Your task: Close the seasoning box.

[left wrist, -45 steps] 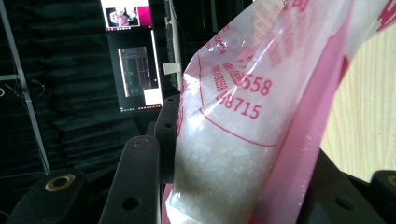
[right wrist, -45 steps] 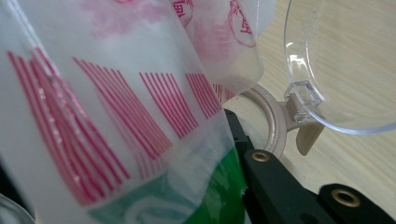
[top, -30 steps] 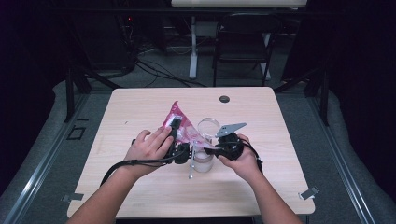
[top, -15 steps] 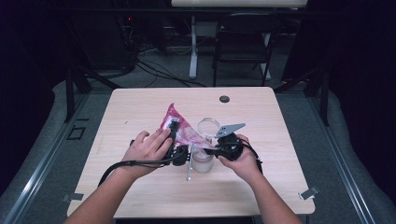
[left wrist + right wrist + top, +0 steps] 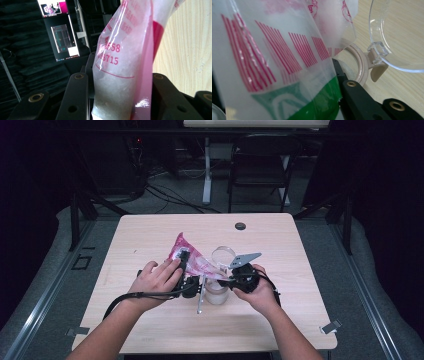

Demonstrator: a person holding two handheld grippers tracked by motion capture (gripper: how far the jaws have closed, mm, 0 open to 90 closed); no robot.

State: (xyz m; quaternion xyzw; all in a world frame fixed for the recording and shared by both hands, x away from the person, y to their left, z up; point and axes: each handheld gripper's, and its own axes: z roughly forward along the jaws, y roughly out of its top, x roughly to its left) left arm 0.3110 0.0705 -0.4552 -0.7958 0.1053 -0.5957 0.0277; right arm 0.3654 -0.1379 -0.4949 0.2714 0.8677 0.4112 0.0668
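Right now you are holding a pink-and-clear plastic bag [image 5: 192, 261] between your two tools, and it is stretching from your left gripper [image 5: 186, 270] across to your right gripper [image 5: 231, 281]. In the left gripper view the bag [image 5: 122, 65] is standing up between the two black jaws, which are pressing on its sides; it is looking translucent and packed with white granules, with red printed digits and a solid pink stripe running down one edge. In the right gripper view the bag [image 5: 274, 50] is showing thin film with red bar-like stripes and a green printed patch at its lower end, and your right tool is clamped tight on that end, with one black jaw showing beside the film. Just past your right tool's tip a beige-rimmed jar [image 5: 359, 67] is standing with its clear hinged lid [image 5: 402, 37] flipped open; from above, the jar [image 5: 216, 292] is sitting between your two hands, just under the bag's lower end. A metal spoon [image 5: 200, 296] is lying just beside your left tool, close against the jar. For room, the table [image 5: 300, 320] is offering bare wood beyond the bag and out to the far side of each tool, with its near edge close behind your wrists. A small dark round cap [image 5: 240, 226] is sitting well beyond both tools, near the far edge.
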